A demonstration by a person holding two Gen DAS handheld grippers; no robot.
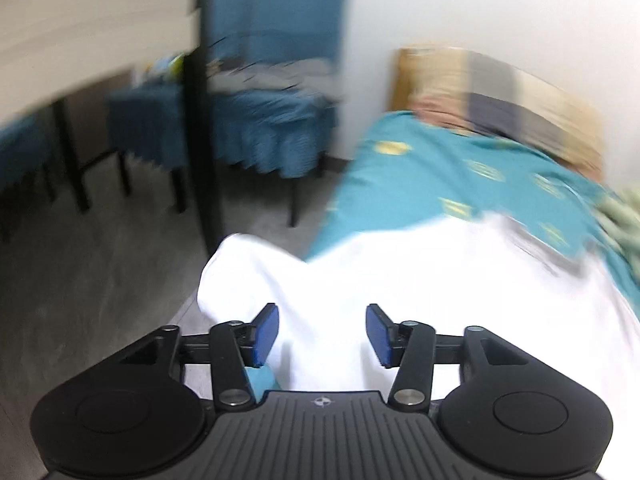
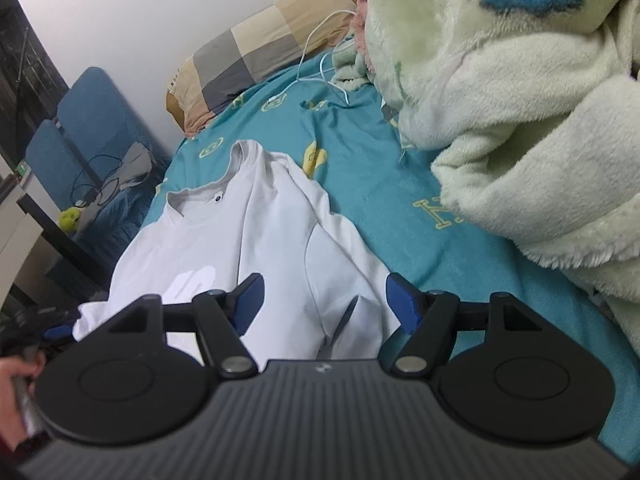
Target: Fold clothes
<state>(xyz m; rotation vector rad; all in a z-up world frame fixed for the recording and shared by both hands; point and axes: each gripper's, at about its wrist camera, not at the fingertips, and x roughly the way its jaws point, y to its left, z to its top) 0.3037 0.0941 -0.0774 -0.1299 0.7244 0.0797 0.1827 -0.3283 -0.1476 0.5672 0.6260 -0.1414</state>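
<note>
White cotton T-shirt [image 2: 248, 236] spread front-up on a bed with a teal sheet printed in yellow motifs [image 2: 372, 184], neck opening toward the pillow end, one sleeve crumpled over beside the collar, a pale print partly visible on the chest. Right tongs [image 2: 324, 304] spread wide, blue pads apart, hovering low over the lower part of the shirt near a side seam, nothing between the pads. Left tongs [image 1: 322, 332] likewise spread wide, blue pads apart over white cloth [image 1: 400, 280]; whether the pads touch the fabric cannot be told, the left wrist view being smeared by motion blur. From the right wrist view, the left tongs glimpsed at the far left edge beside the shirt's hem, with part of a hand [image 2: 16, 376] below them. One edge of the shirt draped over the side of the bed, above a grey floor [image 1: 100, 280]. Checked beige-and-grey pillow [image 2: 256, 48] at the head of the bed against a white wall, a thin white cable [image 2: 316, 60] trailing from it across the sheet. Fluffy pale-green blanket with a blue patch [image 2: 520, 100] heaped along the right side of the bed, just beside the shirt but apart from it. Blue-covered chairs [image 1: 272, 112] beside the bed, grey clothing and a dark cord lying on the seat of one, black frame legs [image 1: 204, 140] near them.
</note>
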